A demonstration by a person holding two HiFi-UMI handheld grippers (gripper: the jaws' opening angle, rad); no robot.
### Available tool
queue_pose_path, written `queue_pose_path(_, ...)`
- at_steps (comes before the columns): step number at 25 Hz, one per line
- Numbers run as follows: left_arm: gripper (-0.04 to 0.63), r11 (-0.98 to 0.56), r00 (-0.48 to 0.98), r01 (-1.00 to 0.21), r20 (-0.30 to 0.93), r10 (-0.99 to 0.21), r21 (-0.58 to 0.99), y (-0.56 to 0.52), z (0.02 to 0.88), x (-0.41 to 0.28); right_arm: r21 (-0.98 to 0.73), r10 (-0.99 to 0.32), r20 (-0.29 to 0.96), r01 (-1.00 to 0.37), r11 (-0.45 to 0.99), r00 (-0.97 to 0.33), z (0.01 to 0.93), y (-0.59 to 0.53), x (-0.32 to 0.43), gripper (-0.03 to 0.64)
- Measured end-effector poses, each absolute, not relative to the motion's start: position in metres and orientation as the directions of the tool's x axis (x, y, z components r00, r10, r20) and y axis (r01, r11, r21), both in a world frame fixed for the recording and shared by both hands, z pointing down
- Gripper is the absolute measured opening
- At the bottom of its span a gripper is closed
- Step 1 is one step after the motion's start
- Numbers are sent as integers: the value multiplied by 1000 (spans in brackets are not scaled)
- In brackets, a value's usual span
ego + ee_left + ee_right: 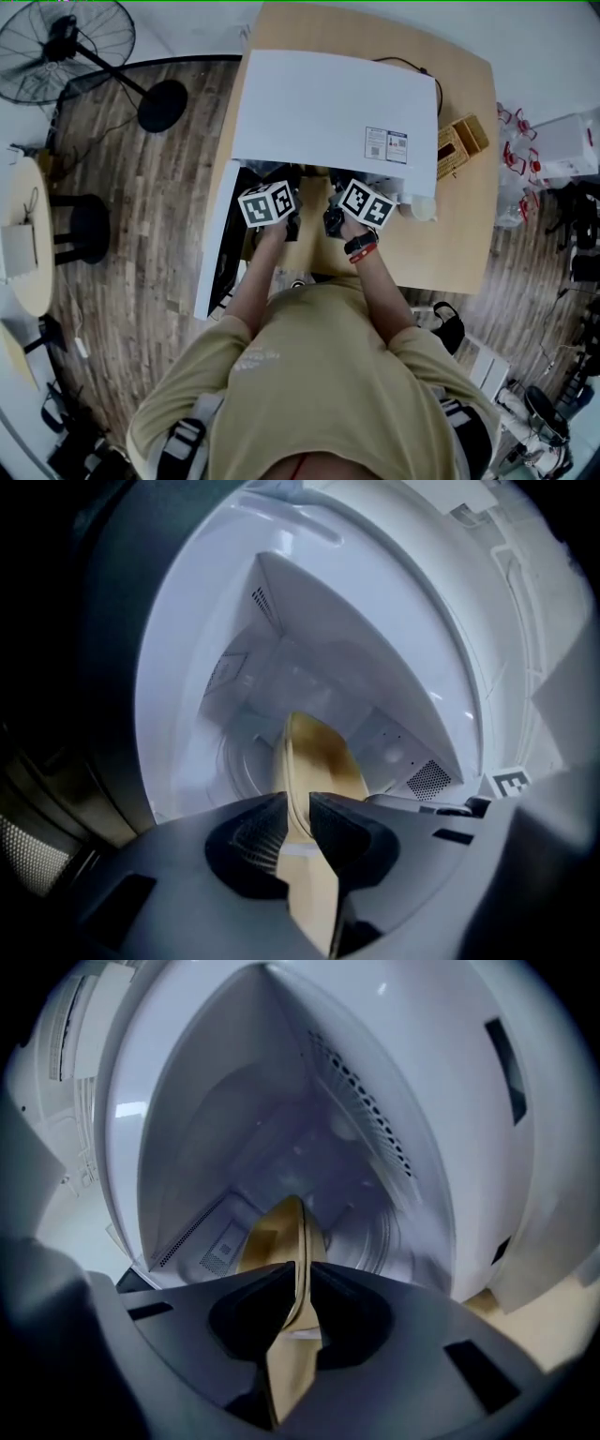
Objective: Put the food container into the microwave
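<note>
**Left hand-held gripper (298, 813) and right hand-held gripper (302, 1288) both clamped on the food container at the microwave's mouth**

The wooden table (459, 234) fills the upper middle of the head view. The white microwave (333, 108) stands on it, its door (212, 246) swung open toward the left of the frame. Below it the person, in a tan shirt, takes up the bottom of the frame. Both forearms reach straight forward and close together toward the opening. The left hand-held gripper (291, 225) and right hand-held gripper (334, 221) sit side by side at the centre of the frame, their marker cubes tilted upward.

In the left gripper view the jaws are pressed together on the thin rim of the tan food container (314, 766). The container runs from the jaws into the lit white cavity (309, 667) at the centre of that frame. In the right gripper view the jaws pinch the food container (281, 1241) in the same way, edge-on, and the perforated cavity wall (366, 1101) rises at the upper right. Whether the container rests on the cavity floor cannot be told.

A dark band with a red edge (362, 247) circles the right wrist.
</note>
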State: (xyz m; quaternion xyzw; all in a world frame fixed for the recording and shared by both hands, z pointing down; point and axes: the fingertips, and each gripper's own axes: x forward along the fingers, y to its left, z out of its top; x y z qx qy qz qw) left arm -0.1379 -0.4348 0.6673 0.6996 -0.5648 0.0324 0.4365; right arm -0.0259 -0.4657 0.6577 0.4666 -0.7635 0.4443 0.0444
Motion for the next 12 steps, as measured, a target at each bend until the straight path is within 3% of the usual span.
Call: queue_pose_path(12, 87, -36, 357, -848, 520, -776, 529, -453, 669, -140, -565, -663, 488, -784, 255, -567, 666, -476, -35, 75)
